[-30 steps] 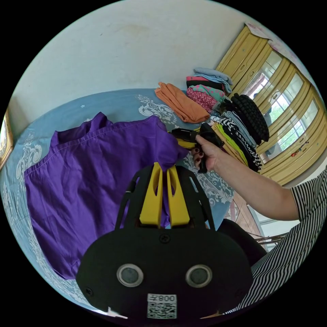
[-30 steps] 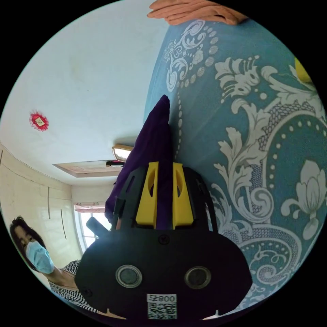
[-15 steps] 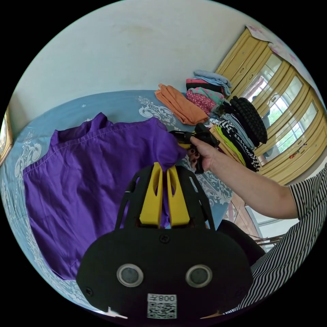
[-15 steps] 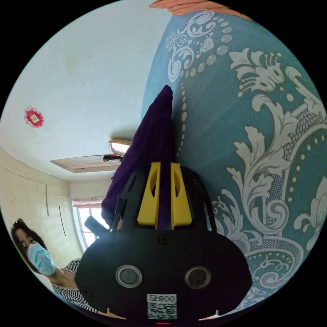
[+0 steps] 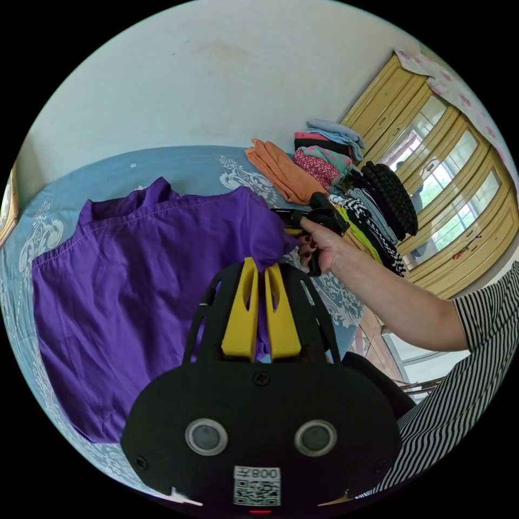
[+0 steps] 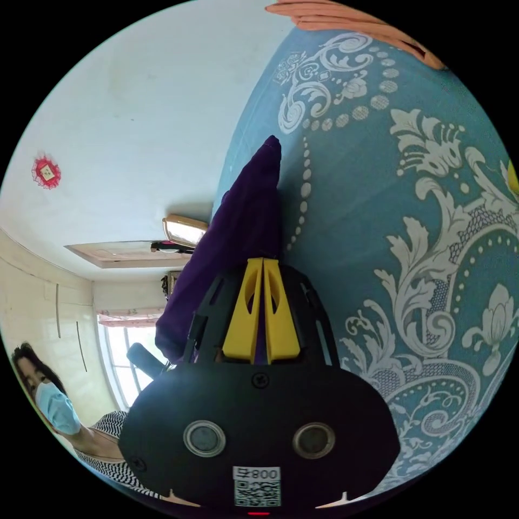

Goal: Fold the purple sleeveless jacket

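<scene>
Currently both clamped: left hand-held gripper (image 5: 261, 265) and right hand-held gripper (image 6: 263, 263) pinch purple jacket (image 5: 130, 286) on bed (image 6: 378, 216).

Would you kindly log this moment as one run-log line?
stage: fold starting | left gripper: shut on purple jacket edge | right gripper: shut on jacket edge | jacket: mostly flat on blue bedspread | folded clothes pile: beside

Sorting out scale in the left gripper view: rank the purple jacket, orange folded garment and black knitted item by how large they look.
1. Purple jacket, by far.
2 and 3. Orange folded garment and black knitted item look alike; fisheye edge distortion makes ranking unsure.
</scene>
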